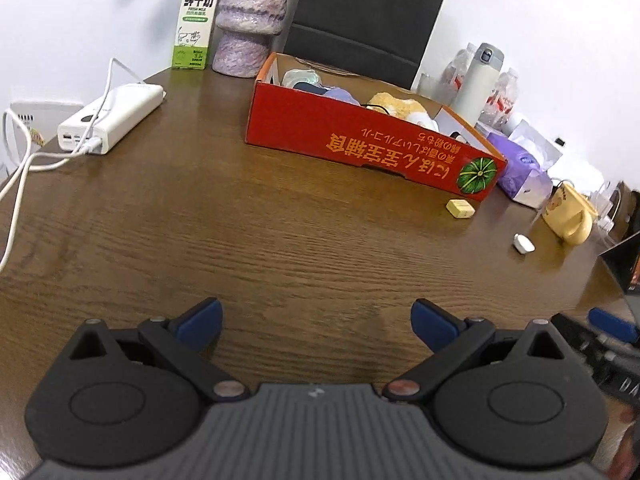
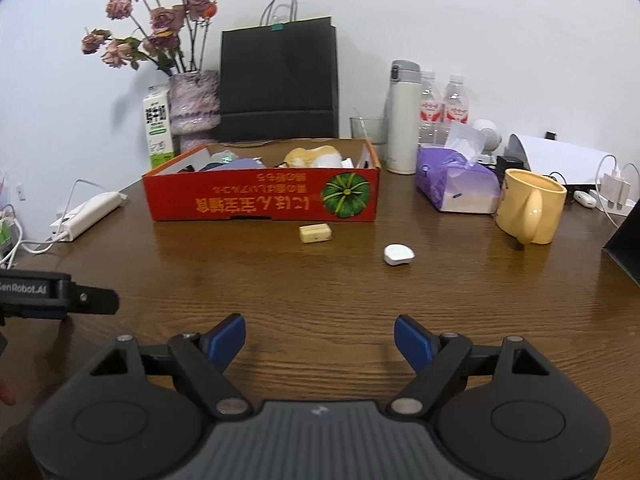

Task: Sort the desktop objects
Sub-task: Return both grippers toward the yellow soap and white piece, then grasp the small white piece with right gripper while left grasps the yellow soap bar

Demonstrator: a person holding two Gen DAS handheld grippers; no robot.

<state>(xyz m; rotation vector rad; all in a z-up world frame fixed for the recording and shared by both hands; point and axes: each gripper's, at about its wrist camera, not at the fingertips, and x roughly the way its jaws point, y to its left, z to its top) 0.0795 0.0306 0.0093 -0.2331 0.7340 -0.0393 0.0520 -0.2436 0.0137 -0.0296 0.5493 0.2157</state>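
Observation:
A red cardboard box (image 2: 260, 200) (image 1: 360, 148) stands on the brown table and holds a plush toy (image 2: 312, 156) and other small items. A small yellow block (image 2: 315, 233) (image 1: 460, 207) lies just in front of the box. A white earbud case (image 2: 398, 255) (image 1: 523, 243) lies to its right. My left gripper (image 1: 316, 324) is open and empty, low over bare table. My right gripper (image 2: 320, 340) is open and empty, well short of the block and the case. The left gripper's side shows at the left edge of the right wrist view (image 2: 60, 296).
A yellow mug (image 2: 528, 206), a purple tissue pack (image 2: 456, 184), a white flask (image 2: 402, 116) and water bottles (image 2: 444, 108) stand right of the box. A white power bank (image 1: 112, 118) with cables lies left. A milk carton (image 1: 196, 16), vase (image 1: 250, 20) and black bag (image 2: 280, 80) stand behind.

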